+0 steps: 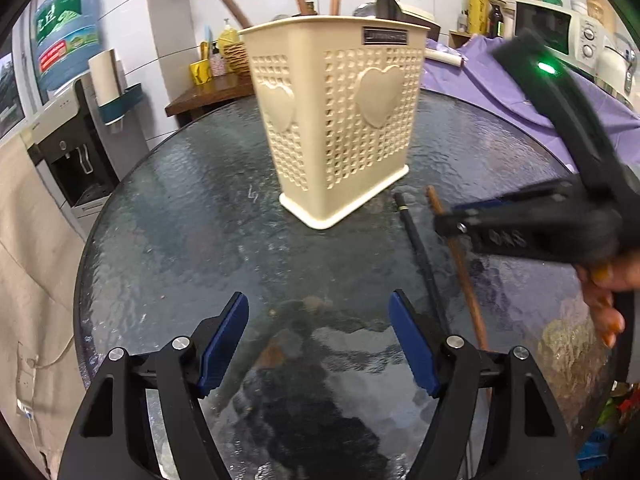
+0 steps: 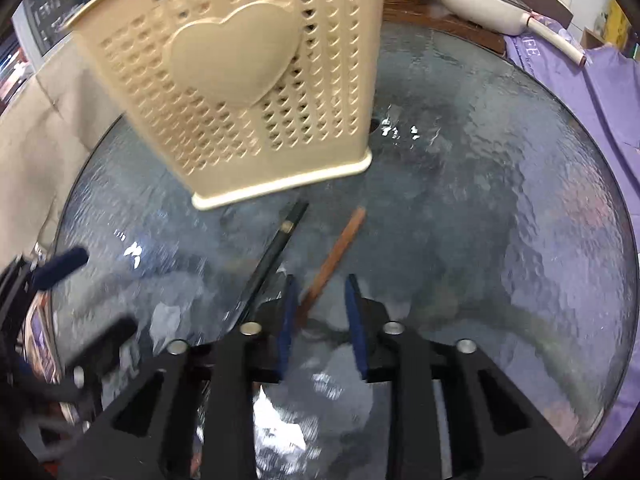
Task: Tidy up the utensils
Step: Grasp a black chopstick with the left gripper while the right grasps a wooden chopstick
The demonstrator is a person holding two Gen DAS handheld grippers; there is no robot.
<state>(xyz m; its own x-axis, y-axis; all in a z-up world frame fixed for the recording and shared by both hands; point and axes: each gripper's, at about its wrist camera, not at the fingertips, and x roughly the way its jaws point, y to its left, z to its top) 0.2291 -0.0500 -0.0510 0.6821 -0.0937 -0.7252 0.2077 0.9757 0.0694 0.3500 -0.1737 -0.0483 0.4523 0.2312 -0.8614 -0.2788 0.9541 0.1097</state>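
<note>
Blue pads on your right gripper [image 2: 320,312] stand part-way apart around the near end of the brown chopstick [image 2: 338,250], not yet clenched on it; close too low and they may scrape the glass worktop [image 2: 500,200] and skid; the black chopstick [image 2: 272,258] lies just beside and could be nudged or caught too; your left gripper [image 1: 318,344] hangs released and wide, holding nothing; the cream holder [image 1: 340,120] stands upright beyond, light enough to tip.
</note>
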